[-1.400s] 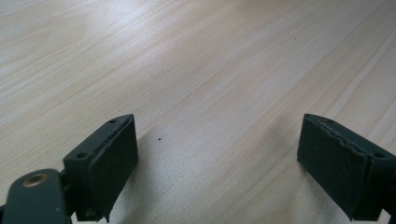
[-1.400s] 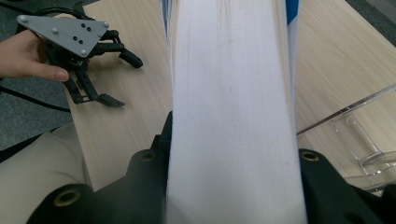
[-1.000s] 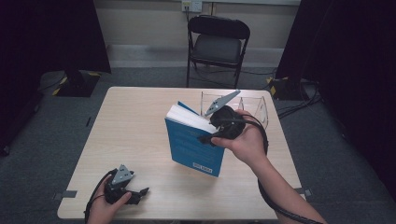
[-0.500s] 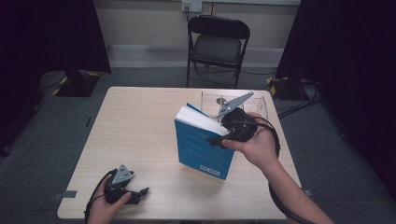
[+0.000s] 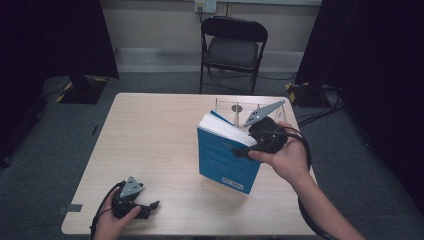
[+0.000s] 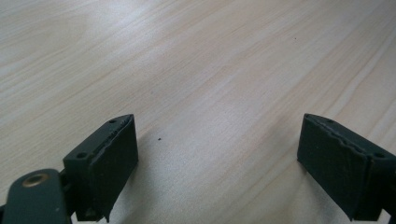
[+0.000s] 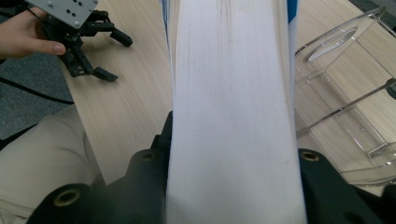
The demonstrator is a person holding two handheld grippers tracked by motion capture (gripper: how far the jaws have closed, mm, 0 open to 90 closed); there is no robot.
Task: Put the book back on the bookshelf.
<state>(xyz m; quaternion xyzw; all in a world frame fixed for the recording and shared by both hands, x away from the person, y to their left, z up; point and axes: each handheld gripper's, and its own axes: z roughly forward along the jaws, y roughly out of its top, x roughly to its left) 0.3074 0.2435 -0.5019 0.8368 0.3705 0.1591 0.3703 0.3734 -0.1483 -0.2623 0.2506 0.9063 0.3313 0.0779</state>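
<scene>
A thick blue book (image 5: 225,160) with white page edges (image 7: 233,107) hangs upright above the table's right half, tilted a little. My right gripper (image 5: 245,150) is shut on the book at its page side, jaws pressed on both covers. A clear plastic rack (image 5: 240,109) stands just behind the book, with its walls (image 7: 345,98) close beside the pages. My left gripper (image 5: 147,207) rests open on the table near the front left corner, jaws wide apart over bare wood (image 6: 215,135); it also lies in the person's hand (image 7: 100,44).
The light wooden table (image 5: 150,140) has free room across its left and middle. A black folding chair (image 5: 232,47) stands beyond the far edge. Cables trail off the table's right and front-left. The person's leg (image 7: 42,154) is below the front edge.
The right gripper has carried the book to the right and slightly nearer the rack. The left gripper has stayed put at the front left.
</scene>
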